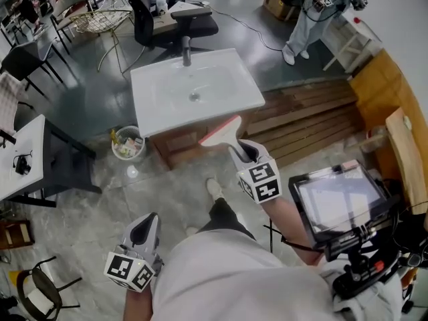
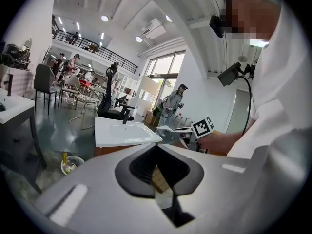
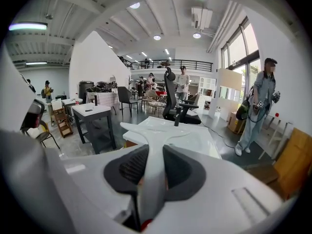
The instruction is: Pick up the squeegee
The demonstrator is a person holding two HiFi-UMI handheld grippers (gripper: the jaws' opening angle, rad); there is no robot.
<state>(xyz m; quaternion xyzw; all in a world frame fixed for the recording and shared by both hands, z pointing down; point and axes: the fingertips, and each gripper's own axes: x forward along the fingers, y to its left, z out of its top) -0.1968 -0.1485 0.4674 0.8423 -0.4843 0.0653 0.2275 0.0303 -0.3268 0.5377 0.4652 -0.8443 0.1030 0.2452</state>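
The squeegee (image 1: 221, 131) is white with a pale red blade edge, and it is held in the air just in front of the white sink's (image 1: 155, 120) near edge. My right gripper (image 1: 242, 152) is shut on its handle, with the blade pointing up and left towards the sink. In the right gripper view the white handle (image 3: 155, 145) runs out between the dark pads (image 3: 130, 168) and spreads into the T-shaped head. My left gripper (image 1: 144, 228) hangs low at the left, shut and holding nothing. The left gripper view shows the squeegee (image 2: 168, 129) beside the sink.
The sink has a dark faucet (image 1: 186, 51) and stands on a wooden base. A small waste bin (image 1: 128, 144) is on the floor to its left, and wooden pallets (image 1: 314, 112) lie to its right. A tablet rig (image 1: 340, 202) is mounted at my right. A person (image 1: 309, 15) stands beyond.
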